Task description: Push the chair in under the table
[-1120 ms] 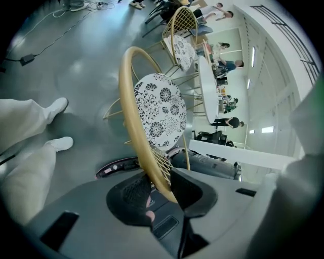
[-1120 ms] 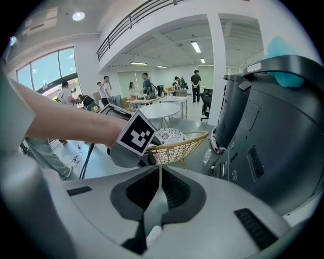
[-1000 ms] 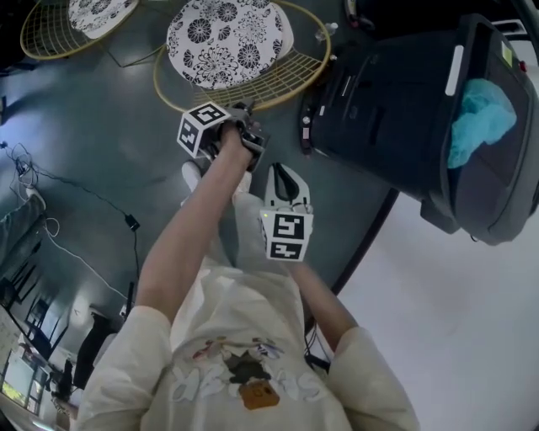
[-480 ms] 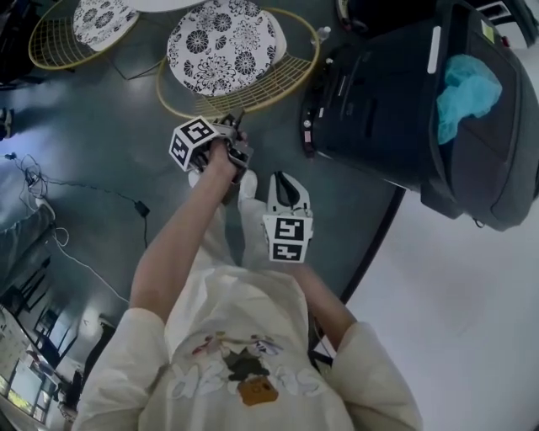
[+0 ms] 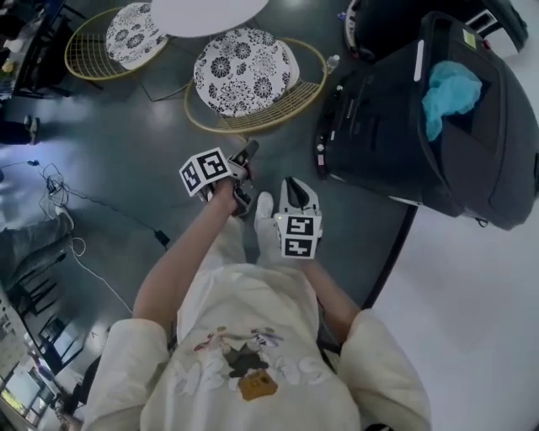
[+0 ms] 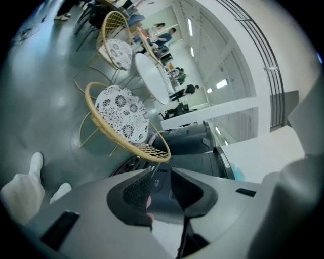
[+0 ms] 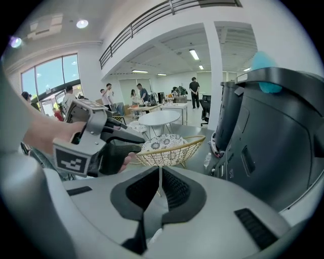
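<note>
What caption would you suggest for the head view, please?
Open left gripper and shut right gripper, both empty, face the yellow wire chair near the white table.

Looks like a big open-plan office lobby: tall windows [image 7: 50, 76] far left, an upper-floor railing [image 7: 152, 15], ceiling strip lights [image 7: 195, 54], people [image 7: 194, 91] standing around desks [image 7: 146, 107] at the far end, cafe-style wire chairs [image 5: 253, 80] on polished grey floor [image 5: 109, 143].

I log the chair [image 5: 244, 74]: yellow wire basket seat, black-and-white floral cushion, upright, just beside the round white table [image 5: 206, 15], seat mostly out from under it.
</note>
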`<state>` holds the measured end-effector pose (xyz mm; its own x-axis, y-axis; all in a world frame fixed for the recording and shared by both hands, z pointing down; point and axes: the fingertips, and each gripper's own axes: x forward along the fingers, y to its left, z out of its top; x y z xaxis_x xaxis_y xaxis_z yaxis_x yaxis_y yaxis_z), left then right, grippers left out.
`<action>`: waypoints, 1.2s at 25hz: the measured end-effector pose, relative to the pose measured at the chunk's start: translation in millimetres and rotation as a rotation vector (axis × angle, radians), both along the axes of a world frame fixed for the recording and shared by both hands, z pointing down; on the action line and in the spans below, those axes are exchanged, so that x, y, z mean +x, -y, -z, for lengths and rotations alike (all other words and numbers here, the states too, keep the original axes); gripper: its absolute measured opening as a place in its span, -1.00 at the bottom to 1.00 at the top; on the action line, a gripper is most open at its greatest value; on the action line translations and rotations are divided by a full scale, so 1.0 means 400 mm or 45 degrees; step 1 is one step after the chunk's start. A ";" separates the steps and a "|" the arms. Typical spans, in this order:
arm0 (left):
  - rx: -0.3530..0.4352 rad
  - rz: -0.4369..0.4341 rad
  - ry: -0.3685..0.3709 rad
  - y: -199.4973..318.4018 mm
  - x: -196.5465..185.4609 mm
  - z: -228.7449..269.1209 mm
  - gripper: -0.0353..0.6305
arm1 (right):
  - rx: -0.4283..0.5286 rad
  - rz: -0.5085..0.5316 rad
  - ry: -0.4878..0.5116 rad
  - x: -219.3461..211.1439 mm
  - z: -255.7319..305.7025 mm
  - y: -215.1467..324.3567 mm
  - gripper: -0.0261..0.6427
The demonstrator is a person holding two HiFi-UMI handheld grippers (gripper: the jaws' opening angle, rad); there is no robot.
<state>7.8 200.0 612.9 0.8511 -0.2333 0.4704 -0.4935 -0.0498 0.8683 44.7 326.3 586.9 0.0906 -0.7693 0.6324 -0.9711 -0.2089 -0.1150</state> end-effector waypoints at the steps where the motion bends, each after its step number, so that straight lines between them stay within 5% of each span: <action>1: 0.039 -0.049 -0.010 -0.020 0.001 0.028 -0.53 | 0.012 -0.006 0.003 -0.002 0.015 -0.002 -0.86; 7: 0.290 -0.231 -0.010 -0.113 -0.013 0.183 -0.53 | 0.143 -0.006 0.016 -0.029 0.140 -0.009 -0.86; 13: 0.609 -0.353 0.088 -0.197 -0.037 0.277 -0.54 | 0.278 0.050 -0.027 -0.051 0.258 -0.033 -0.86; 23: 1.098 -0.392 0.300 -0.308 -0.155 0.412 -0.70 | 0.391 0.203 -0.007 -0.152 0.355 -0.067 -0.86; 30: 1.134 -0.267 0.414 -0.328 -0.308 0.446 -0.87 | 0.409 0.262 0.028 -0.186 0.421 -0.052 -0.86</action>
